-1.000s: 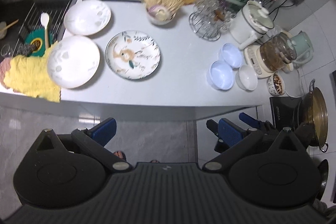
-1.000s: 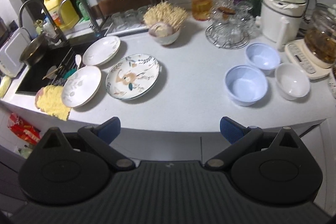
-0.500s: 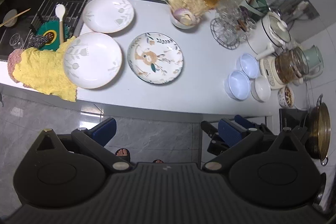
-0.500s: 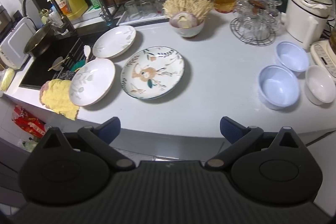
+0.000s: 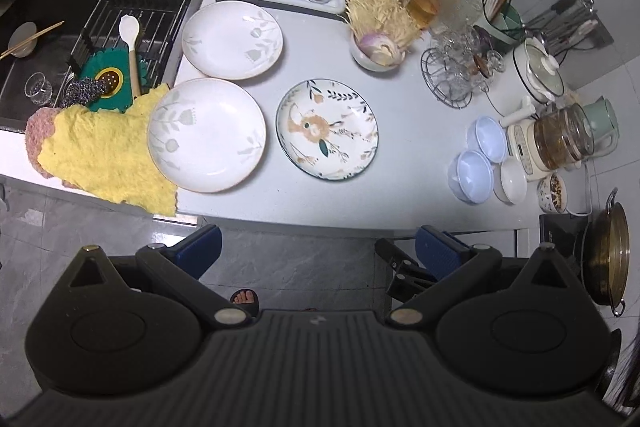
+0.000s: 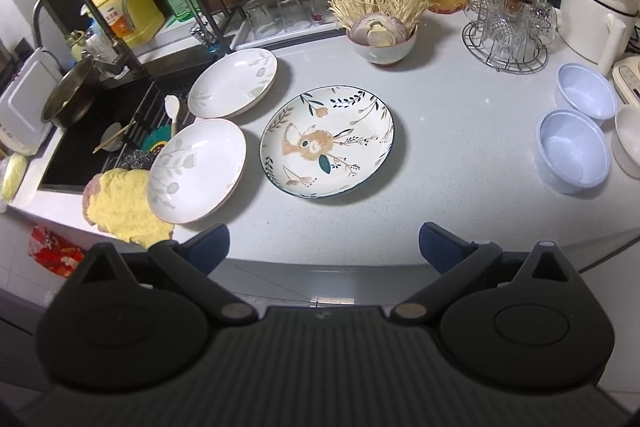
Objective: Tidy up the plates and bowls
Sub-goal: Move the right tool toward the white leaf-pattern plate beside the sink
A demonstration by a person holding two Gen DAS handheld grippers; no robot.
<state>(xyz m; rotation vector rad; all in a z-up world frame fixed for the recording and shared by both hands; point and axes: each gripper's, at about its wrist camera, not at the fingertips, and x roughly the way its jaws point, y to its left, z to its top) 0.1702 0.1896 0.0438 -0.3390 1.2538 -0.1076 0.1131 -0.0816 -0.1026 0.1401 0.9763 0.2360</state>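
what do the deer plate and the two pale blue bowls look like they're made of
The round deer-and-leaf patterned plate looks like glazed ceramic: glossy white surface, painted motif, dark rim line. The two pale blue bowls look like thin plastic, though glazed ceramic is possible: slightly translucent walls, soft sheen.

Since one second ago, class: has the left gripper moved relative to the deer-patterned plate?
Yes. The left gripper has swung leftward along the counter: in its view the deer-patterned plate has drifted rightward, and more of the sink shows.
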